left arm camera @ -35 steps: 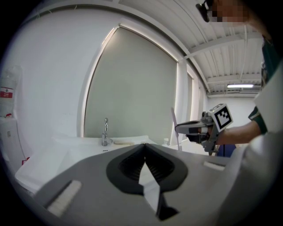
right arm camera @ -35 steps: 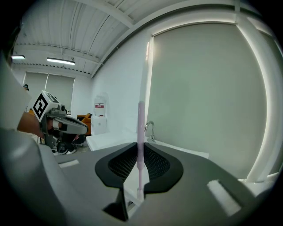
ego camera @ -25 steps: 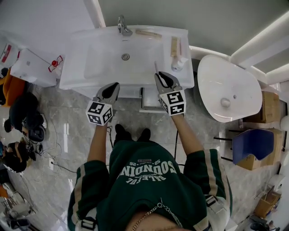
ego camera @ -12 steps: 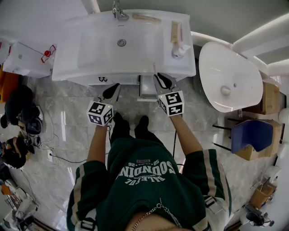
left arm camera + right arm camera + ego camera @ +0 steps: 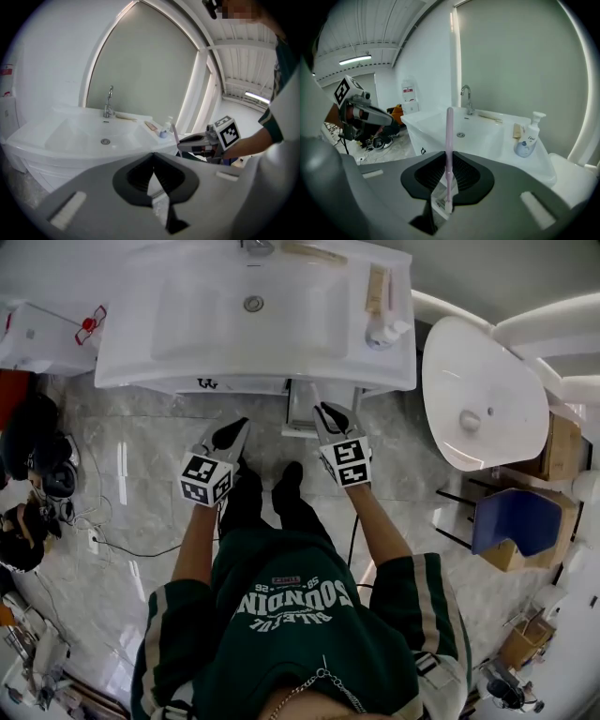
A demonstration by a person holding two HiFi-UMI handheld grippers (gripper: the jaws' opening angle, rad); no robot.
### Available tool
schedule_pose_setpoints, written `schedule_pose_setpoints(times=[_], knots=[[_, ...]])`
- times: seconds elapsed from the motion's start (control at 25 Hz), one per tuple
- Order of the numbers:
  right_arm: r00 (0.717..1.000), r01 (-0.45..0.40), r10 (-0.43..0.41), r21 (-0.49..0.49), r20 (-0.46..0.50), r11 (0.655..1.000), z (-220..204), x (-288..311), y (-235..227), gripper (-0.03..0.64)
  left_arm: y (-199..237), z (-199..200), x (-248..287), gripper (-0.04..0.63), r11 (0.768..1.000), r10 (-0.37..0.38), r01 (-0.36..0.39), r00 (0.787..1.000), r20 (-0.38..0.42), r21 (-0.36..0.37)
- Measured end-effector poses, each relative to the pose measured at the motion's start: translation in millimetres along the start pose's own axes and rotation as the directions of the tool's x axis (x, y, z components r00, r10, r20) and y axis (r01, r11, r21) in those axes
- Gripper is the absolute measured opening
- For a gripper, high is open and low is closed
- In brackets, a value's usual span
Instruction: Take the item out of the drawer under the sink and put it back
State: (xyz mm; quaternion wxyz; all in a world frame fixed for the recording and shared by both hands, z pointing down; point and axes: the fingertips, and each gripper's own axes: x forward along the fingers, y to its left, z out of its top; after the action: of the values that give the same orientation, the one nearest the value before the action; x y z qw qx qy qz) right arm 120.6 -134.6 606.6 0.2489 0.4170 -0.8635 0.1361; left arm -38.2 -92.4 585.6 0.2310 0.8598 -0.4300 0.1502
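Pink stick (image 5: 449,136) must go back in the drawer (image 5: 302,416).
Right gripper (image 5: 449,159) fingers pinch it; left gripper (image 5: 153,161) fingers are closed, empty. Lower it gently.

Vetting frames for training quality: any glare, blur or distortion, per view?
Head view: the white sink is nearly washed out, and light streaks glare on the glossy floor. Left gripper view: strong fisheye, black corners, soft near foreground. Right gripper view: same fisheye; pink stick sharp, ceiling lamp bright.
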Motion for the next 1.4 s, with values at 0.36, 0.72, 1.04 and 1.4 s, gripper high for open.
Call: schedule_pose_setpoints(times=[0.36,0.72,1.04,1.4], knots=[[0.981,-0.092,0.077,-0.074,-0.176,0.993,-76,56,12,0.052,5,-21,-4,0.049,0.999,0.013,-0.014,0.999,-0.045,-0.033],[0.923,-0.138,0.074,-0.147,-0.377,0.979,-149,120,-1,0.052,20,-43,-8,0.049,0.996,0.043,-0.05,0.995,-0.092,-0.077],[0.849,-0.095,0.021,-0.113,-0.528,0.989,-215,167,-43,0.053,32,-67,-7,0.049,0.99,0.073,-0.088,0.987,-0.142,-0.108],[0.761,-0.071,-0.007,-0.094,-0.648,0.993,-266,212,-55,0.052,51,-92,-12,0.049,0.978,0.107,-0.137,0.977,-0.184,-0.155]])
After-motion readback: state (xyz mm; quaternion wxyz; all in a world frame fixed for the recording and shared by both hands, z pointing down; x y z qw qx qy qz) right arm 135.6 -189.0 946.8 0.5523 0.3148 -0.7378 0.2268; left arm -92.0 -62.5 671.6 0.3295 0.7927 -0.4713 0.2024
